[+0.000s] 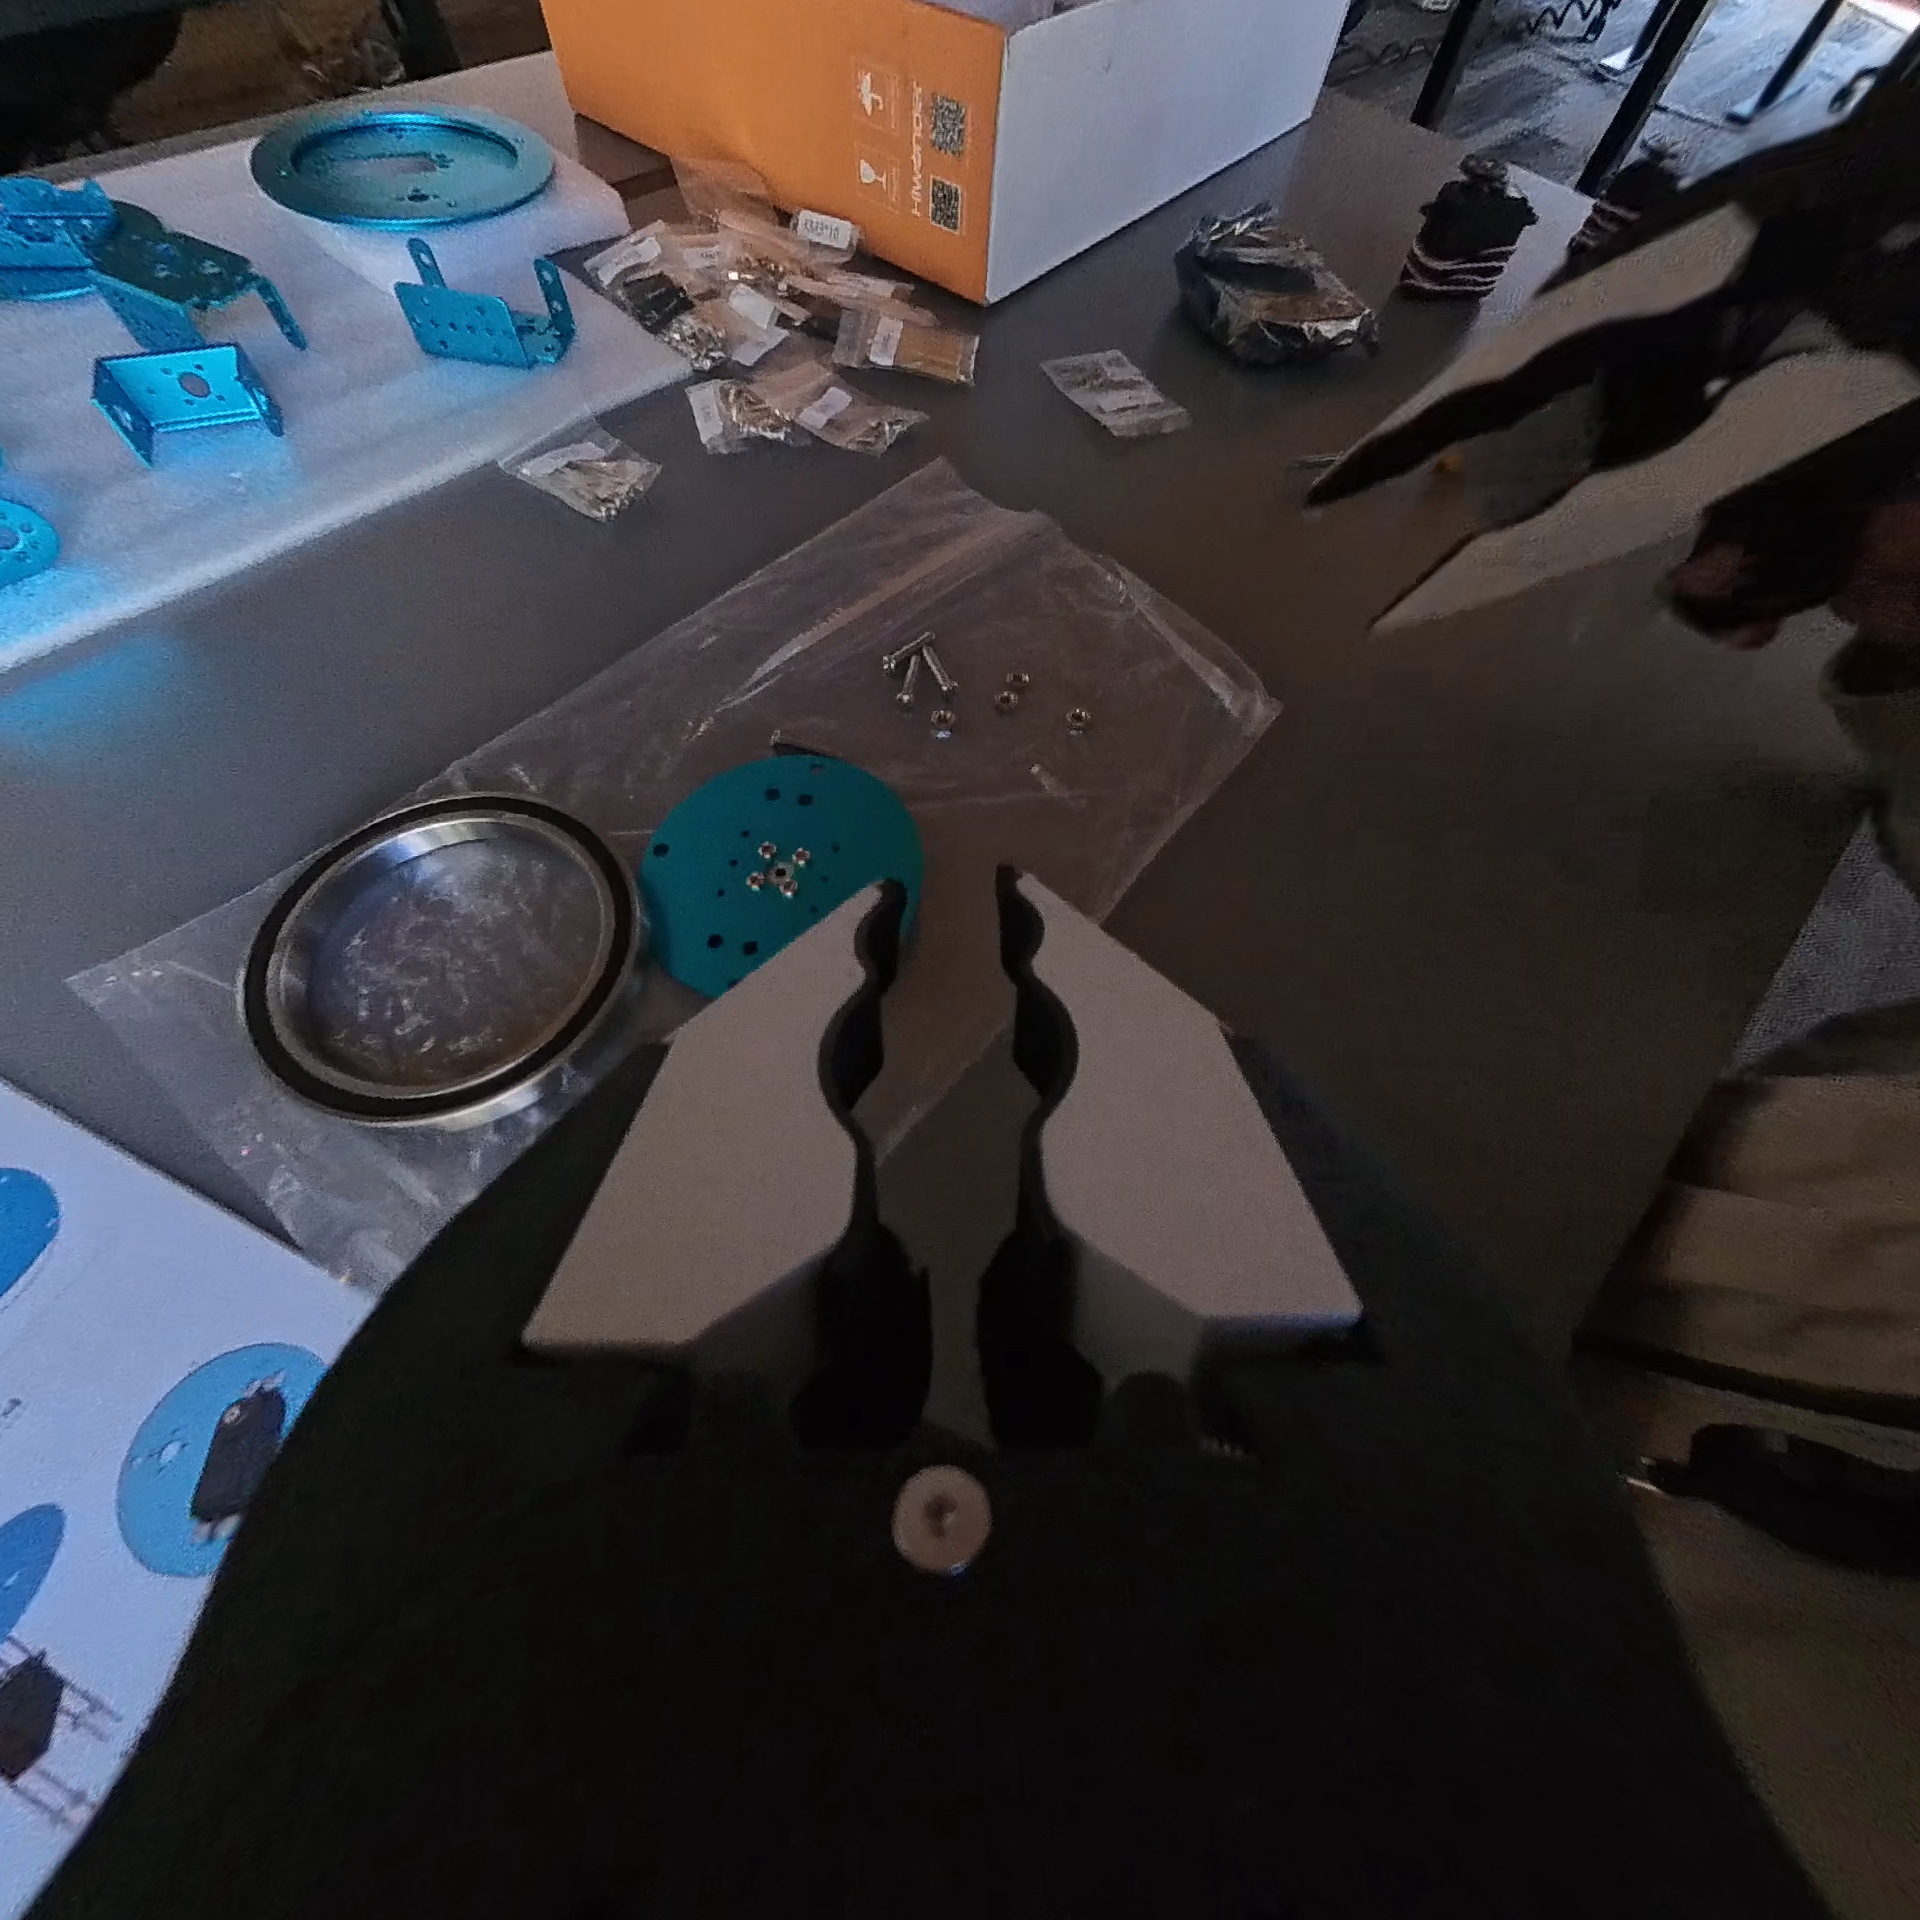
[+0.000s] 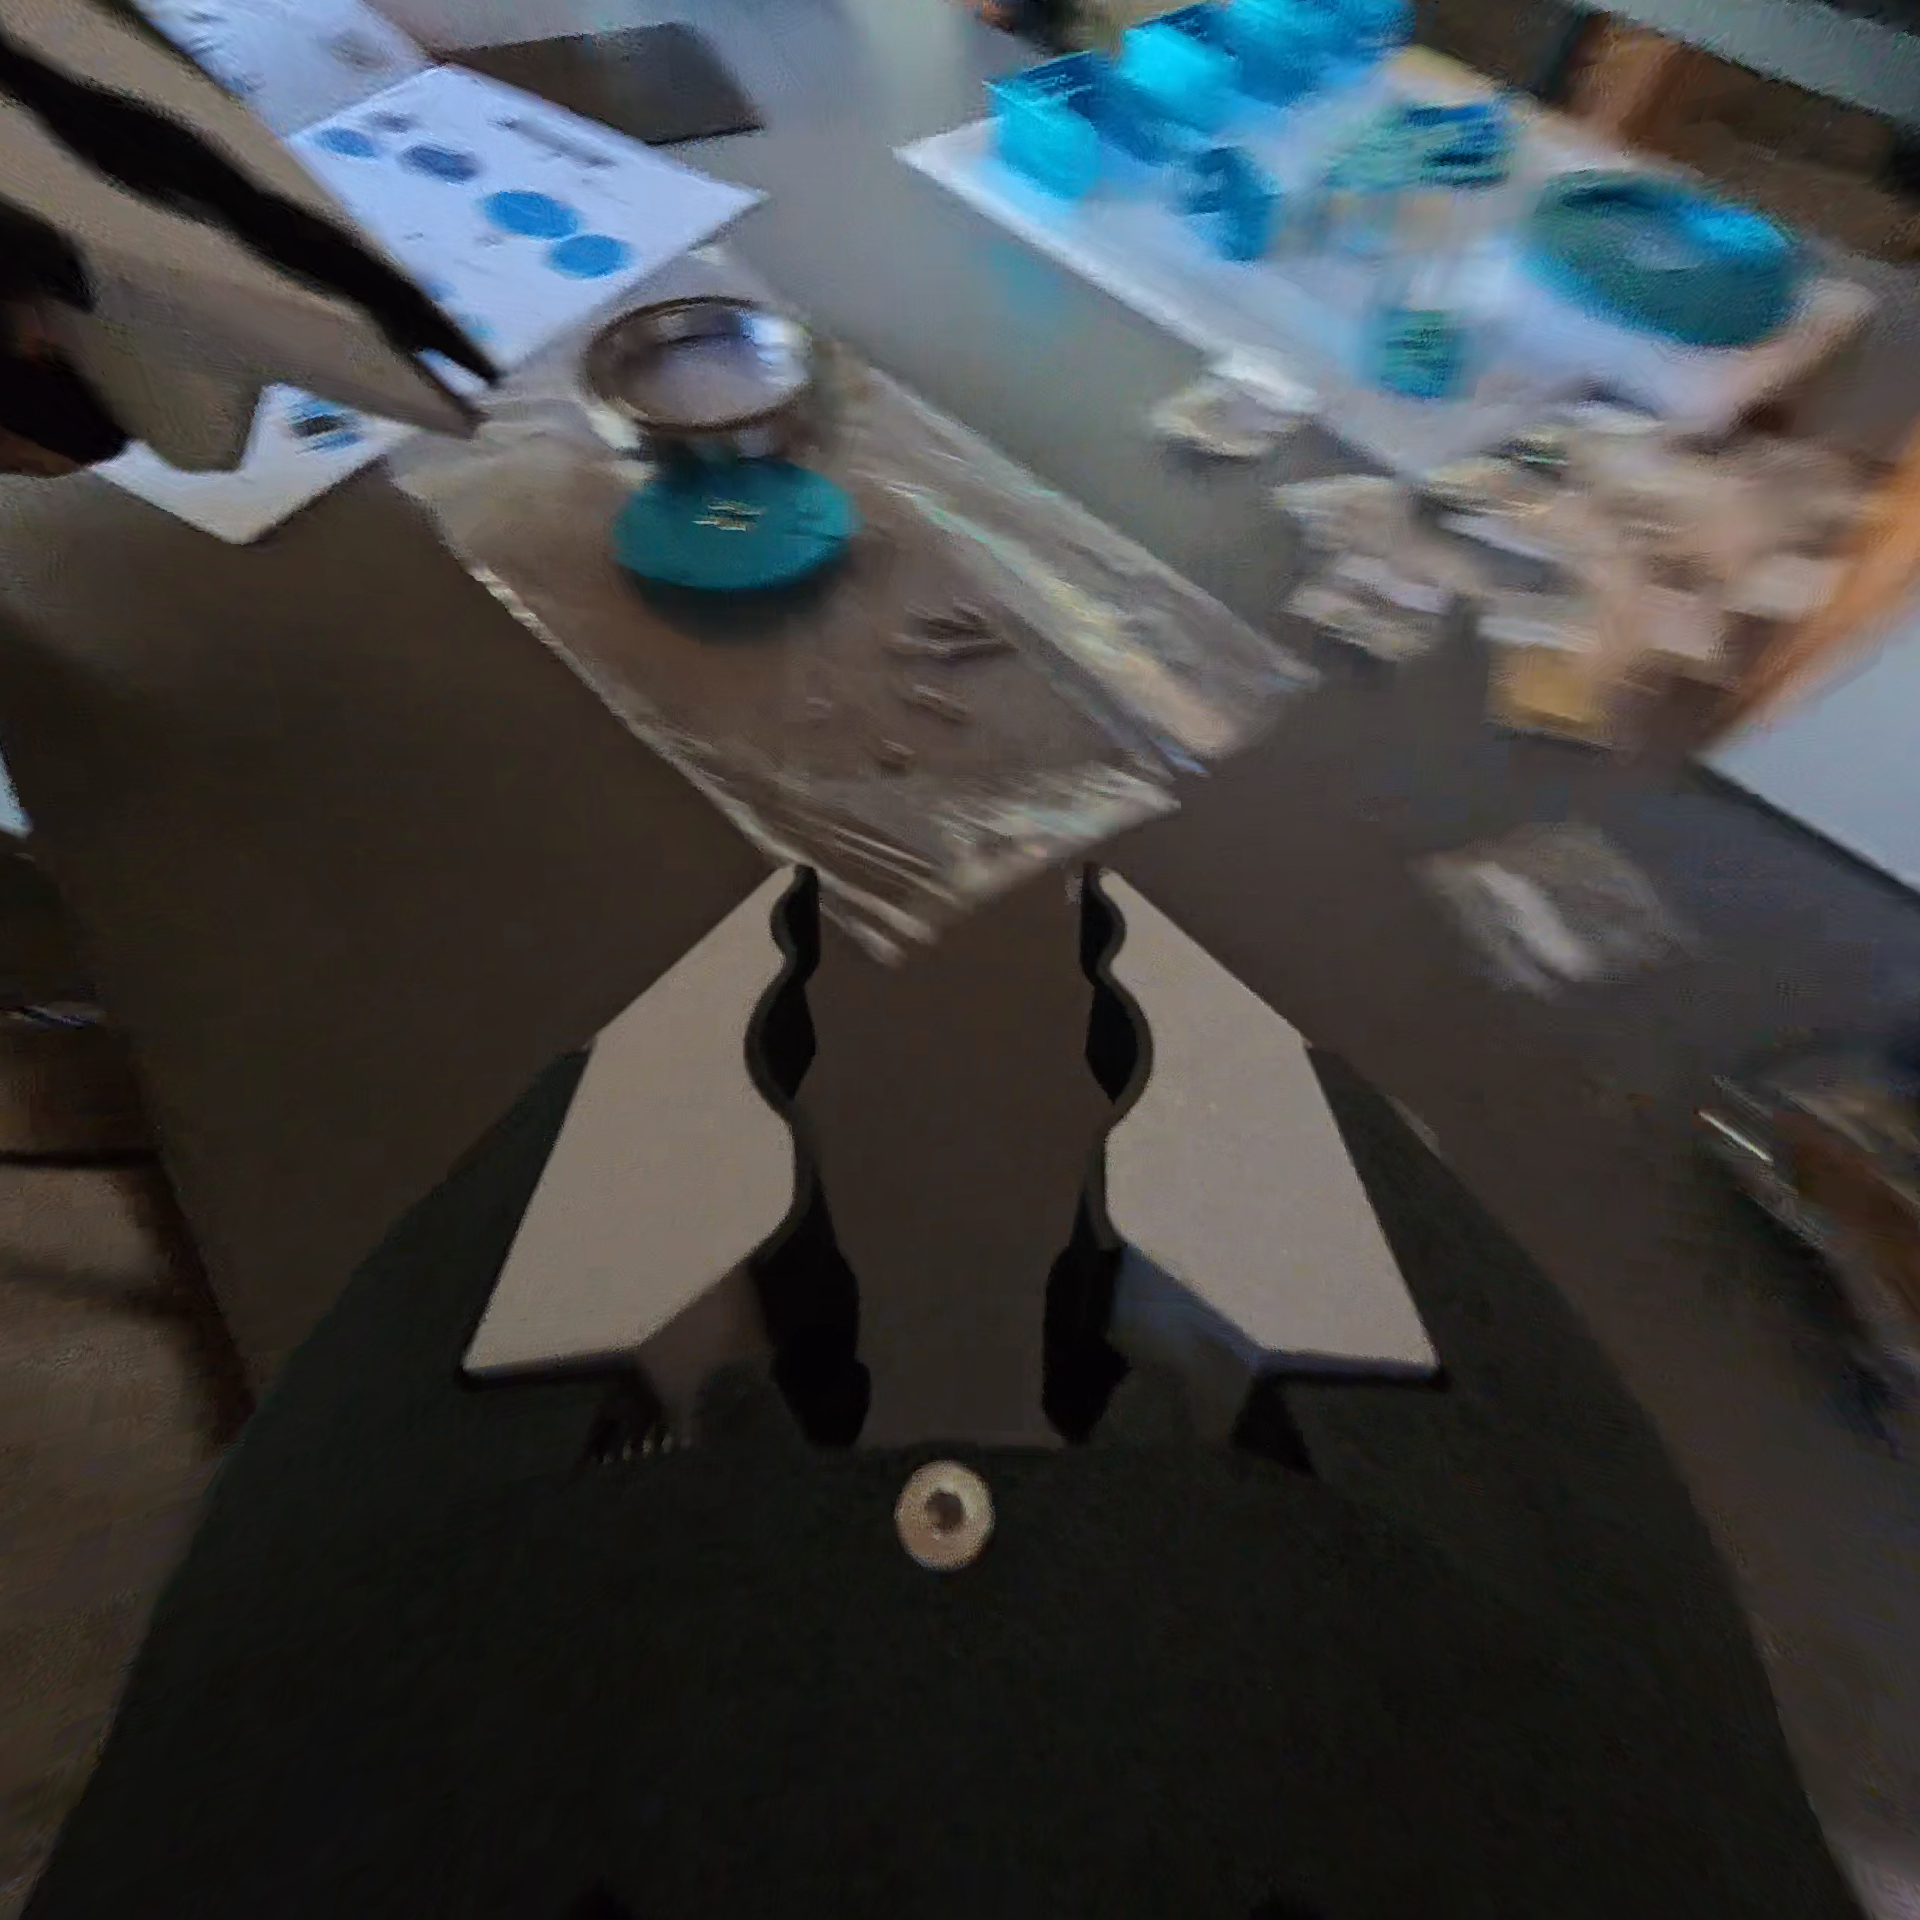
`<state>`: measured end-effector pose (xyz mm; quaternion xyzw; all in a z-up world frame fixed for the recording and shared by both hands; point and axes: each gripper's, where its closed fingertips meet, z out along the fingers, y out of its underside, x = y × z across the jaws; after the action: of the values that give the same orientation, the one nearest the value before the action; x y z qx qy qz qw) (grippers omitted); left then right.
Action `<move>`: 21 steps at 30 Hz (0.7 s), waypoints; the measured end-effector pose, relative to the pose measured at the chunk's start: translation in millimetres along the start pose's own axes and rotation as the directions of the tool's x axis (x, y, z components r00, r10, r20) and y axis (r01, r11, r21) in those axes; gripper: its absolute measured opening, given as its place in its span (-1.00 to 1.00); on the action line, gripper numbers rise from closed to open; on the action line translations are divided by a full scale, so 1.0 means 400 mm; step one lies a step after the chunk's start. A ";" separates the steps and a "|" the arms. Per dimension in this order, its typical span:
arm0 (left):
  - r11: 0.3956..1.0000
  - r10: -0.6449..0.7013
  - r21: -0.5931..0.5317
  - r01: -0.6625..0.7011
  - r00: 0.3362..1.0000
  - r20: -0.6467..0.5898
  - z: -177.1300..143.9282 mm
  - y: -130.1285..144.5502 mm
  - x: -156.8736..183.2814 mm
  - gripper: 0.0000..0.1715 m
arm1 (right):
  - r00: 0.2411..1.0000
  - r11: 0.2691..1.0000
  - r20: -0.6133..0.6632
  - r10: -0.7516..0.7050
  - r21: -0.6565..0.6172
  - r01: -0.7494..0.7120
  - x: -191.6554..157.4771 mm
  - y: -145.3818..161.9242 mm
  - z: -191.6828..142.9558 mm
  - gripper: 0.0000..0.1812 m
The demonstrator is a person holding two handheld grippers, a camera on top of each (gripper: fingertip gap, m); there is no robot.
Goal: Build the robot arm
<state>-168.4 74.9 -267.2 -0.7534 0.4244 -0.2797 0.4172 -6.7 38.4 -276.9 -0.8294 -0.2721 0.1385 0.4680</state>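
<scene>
My left gripper [image 1: 948, 883] is open with a narrow gap and empty. It hovers over a clear plastic bag [image 1: 1039, 582], its left fingertip at the near edge of a teal perforated disc [image 1: 764, 868]. A round steel dish [image 1: 442, 961] lies left of the disc. Several screws and nuts [image 1: 966, 686] lie on the bag beyond. My right gripper [image 2: 943, 883] is open and empty above the dark table, at the near corner of the bag [image 2: 883, 665]. Its view is blurred; the disc [image 2: 732, 525] and dish [image 2: 701, 364] lie farther off. The right gripper also shows at the left view's right edge [image 1: 1351, 551].
An orange and white box [image 1: 935, 125] stands at the back. Small bags of hardware [image 1: 790, 312] lie before it. Blue metal brackets and a ring [image 1: 400, 166] rest on white foam at the left. A printed sheet [image 1: 94, 1351] lies near left. A wrapped dark item [image 1: 1268, 286] is back right. The grippers' ends are close to 20 cm from one another. About 8 cm separates my left fingertips from the teal perforated disc [image 1: 764, 868]. Seen from the right wrist view [image 2: 740, 505] as well.
</scene>
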 end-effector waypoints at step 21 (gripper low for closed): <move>0.984 -0.175 0.015 0.175 0.984 0.042 -0.080 0.085 -0.081 -0.78 | 0.998 0.996 0.064 -0.024 -0.090 0.029 -0.083 -0.017 0.178 -1.00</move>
<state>-222.5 80.7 -282.8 -0.7912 0.3458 -0.3016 0.4044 -70.3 71.7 -309.3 -0.8412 -0.3037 0.1457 0.4230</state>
